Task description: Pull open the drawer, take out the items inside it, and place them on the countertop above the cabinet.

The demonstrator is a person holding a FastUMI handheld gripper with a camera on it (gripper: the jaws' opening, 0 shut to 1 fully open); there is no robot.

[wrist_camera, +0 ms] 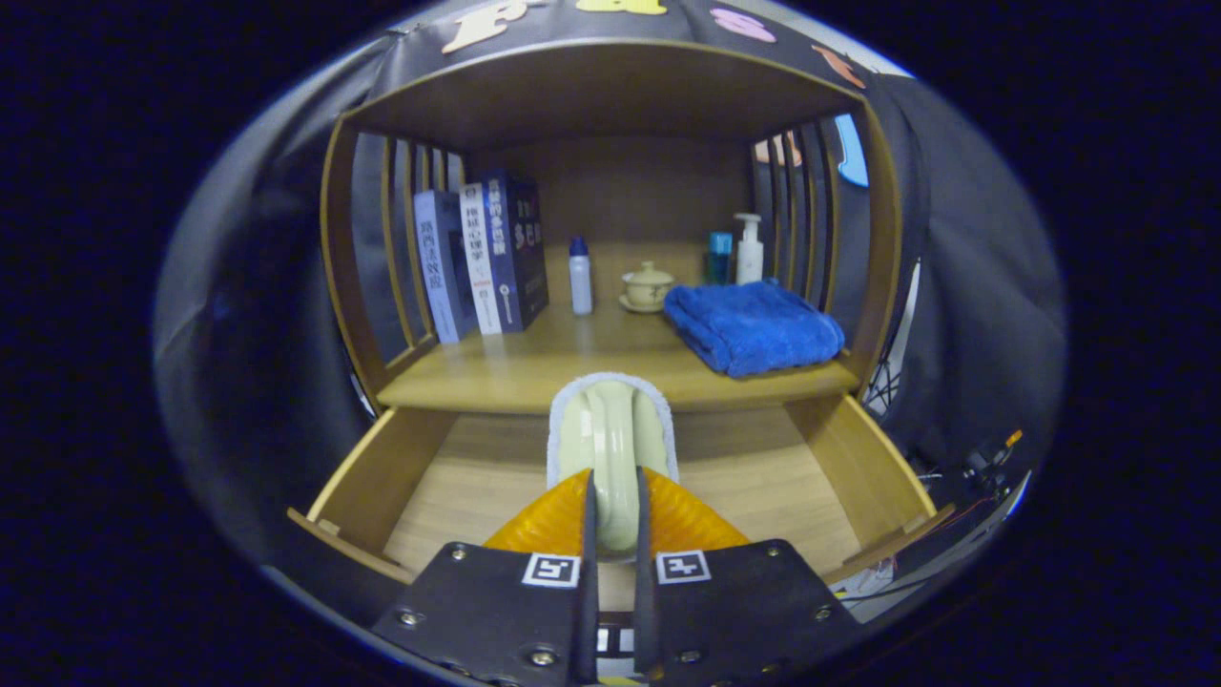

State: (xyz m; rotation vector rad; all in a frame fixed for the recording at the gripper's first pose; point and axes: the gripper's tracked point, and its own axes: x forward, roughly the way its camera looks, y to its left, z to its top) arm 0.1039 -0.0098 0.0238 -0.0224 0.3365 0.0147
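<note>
My gripper (611, 520) is shut on the pale green handle of a cleaning brush (610, 434), whose white fluffy pad reaches forward from the fingers. The brush hangs above the pulled-open wooden drawer (382, 468), its far end level with the front edge of the countertop (534, 377). The drawer's bare wooden bottom shows on both sides of the brush. What lies under the brush and the fingers is hidden.
On the countertop stand three books (482, 258) at the left, a small white bottle (580, 277), a lidded cup on a saucer (648, 286), a folded blue towel (754, 326), a teal container (719, 258) and a pump bottle (749, 248). Slatted side walls enclose the shelf.
</note>
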